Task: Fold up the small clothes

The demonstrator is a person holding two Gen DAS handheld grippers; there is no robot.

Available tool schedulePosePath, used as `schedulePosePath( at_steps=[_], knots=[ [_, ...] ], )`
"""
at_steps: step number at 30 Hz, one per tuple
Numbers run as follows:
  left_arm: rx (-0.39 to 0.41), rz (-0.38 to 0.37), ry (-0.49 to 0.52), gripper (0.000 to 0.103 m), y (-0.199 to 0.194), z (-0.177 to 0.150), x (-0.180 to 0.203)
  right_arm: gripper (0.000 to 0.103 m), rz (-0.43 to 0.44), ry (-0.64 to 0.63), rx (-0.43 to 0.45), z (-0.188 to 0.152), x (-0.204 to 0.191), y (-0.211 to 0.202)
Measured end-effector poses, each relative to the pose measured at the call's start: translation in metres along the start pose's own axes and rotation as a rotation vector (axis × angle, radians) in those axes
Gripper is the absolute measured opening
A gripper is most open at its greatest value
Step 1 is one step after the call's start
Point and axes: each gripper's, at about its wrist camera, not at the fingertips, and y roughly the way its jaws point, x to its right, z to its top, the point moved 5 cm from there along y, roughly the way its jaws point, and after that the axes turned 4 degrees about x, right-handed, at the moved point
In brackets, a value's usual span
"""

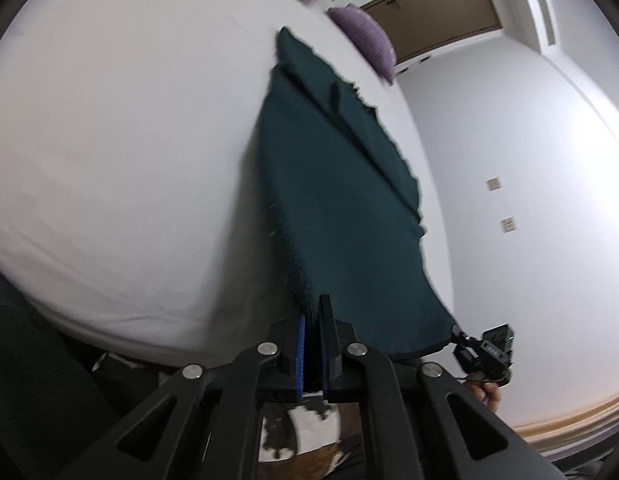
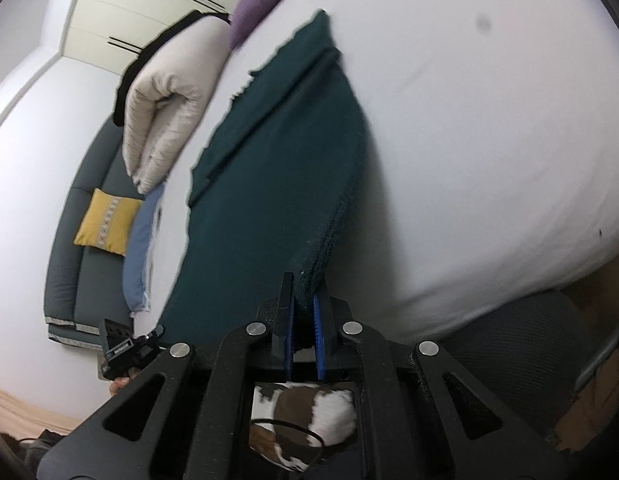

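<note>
Nearest to each camera, the tongs are closed on cloth. The left tongs (image 1: 311,320) pinch 1 near corner of the dark green garment (image 1: 333,184) between blue pads, with only the cloth's thickness keeping the pads apart. The right tongs (image 2: 305,312) are clamped the same way on the other near corner, where the hemmed edge bunches into the pads. In the left view the right tongs show far off to the side at the garment's other corner, so the 2 grips stand well apart with the near edge stretched between them.

Beyond the tongs, the garment runs away from them over the white bed (image 1: 109,140), its near part lifted and its far end apparently lying on the sheet. A fold line crosses the far part, and the far edge looks ragged and uneven.

The main risk, as I judge it, is a crooked fold: if 1 pair of tongs travels faster or higher than the other, the near edge would land skewed over the far one. The thin pinch at each corner could also slip if the cloth drags on the sheet, dropping 1 side. The existing crease may shift as the cloth moves.

Farther off lie a purple cushion (image 1: 367,40) and a folded beige duvet (image 2: 165,108).
</note>
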Motion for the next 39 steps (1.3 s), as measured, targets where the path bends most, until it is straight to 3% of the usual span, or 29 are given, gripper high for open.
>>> schedulePosePath(
  at_steps=[6, 12, 26, 39],
  knots=[
    [0.048, -0.092, -0.017, 0.006, -0.010, 0.030, 0.023, 0.006, 0.059, -0.006, 0.061, 0.027, -0.034, -0.013],
    [0.083, -0.138, -0.020, 0.006, -0.012, 0.062, 0.039, 0.007, 0.110, -0.004, 0.116, 0.062, -0.060, -0.020],
    [0.144, -0.141, 0.008, 0.006, 0.005, 0.142, 0.060, 0.007, 0.140, -0.009, 0.208, 0.159, -0.104, 0.004],
    [0.176, -0.099, 0.023, 0.006, 0.044, 0.206, 0.061, 0.007, 0.097, -0.024, 0.255, 0.233, -0.116, 0.057]
  ],
)
